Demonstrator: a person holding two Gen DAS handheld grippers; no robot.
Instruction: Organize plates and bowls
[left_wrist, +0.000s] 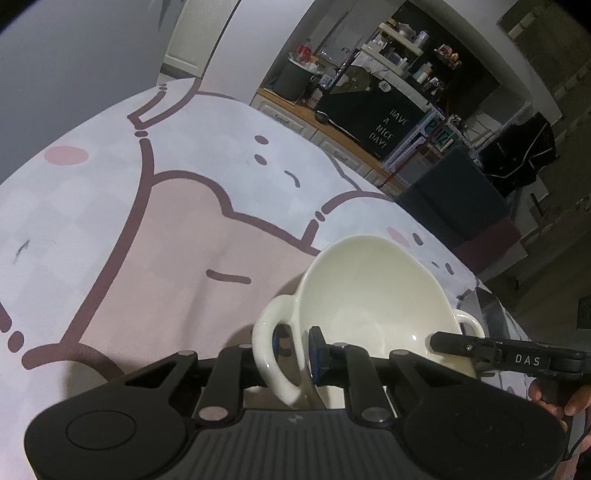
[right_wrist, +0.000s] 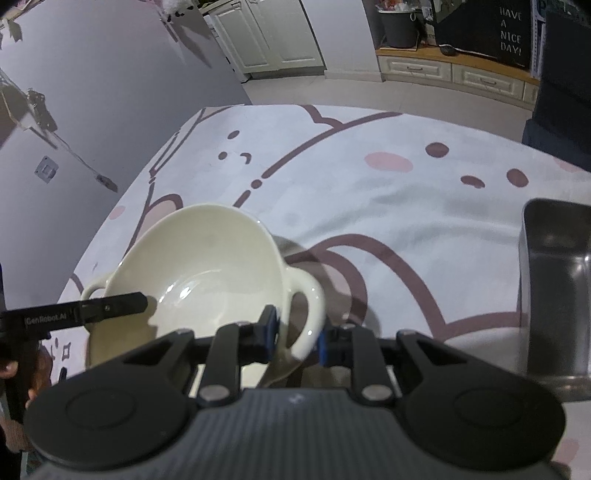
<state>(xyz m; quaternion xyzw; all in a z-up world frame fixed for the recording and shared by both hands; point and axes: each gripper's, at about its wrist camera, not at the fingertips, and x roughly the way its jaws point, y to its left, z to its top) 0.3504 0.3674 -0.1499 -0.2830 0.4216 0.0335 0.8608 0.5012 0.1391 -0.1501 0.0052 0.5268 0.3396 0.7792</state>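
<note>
**Over the cartoon cloth: a two-handled bowl gripped at both ends**

Above the printed tablecloth (left_wrist: 155, 229) hangs a cream bowl (left_wrist: 373, 295) with a loop handle at each end, tilted so its open mouth faces up and toward the cameras. Its long axis runs handle to handle, across the picture in both views. At the left end, the left gripper (left_wrist: 295, 345) has its blue-padded jaws closed on the left handle (left_wrist: 267, 354), one pad inside the loop and one against the bowl's wall. At the right end, the right gripper (right_wrist: 295, 338) is clamped on the right handle (right_wrist: 306, 314) the same way, its pads pressing the loop from either side. Whether the bowl's base touches the cloth cannot be told from either view.

The cloth is white and pale pink with brown cartoon outlines, dots and pink spots, lying in soft wrinkles. Beyond it stand cream cabinets (right_wrist: 273, 33) and a low wooden-topped drawer unit bearing a dark sign (left_wrist: 384, 129) reading "HAVE A NICE DAY!", with cluttered shelves behind.

Only the right wrist view shows a metal tray (right_wrist: 554, 280) at the far right of the cloth and a grey wall panel on the left. Only the left wrist view shows the shelving, a dark chair (left_wrist: 454, 192) and fingers (left_wrist: 554, 402) gripping the other tool.
</note>
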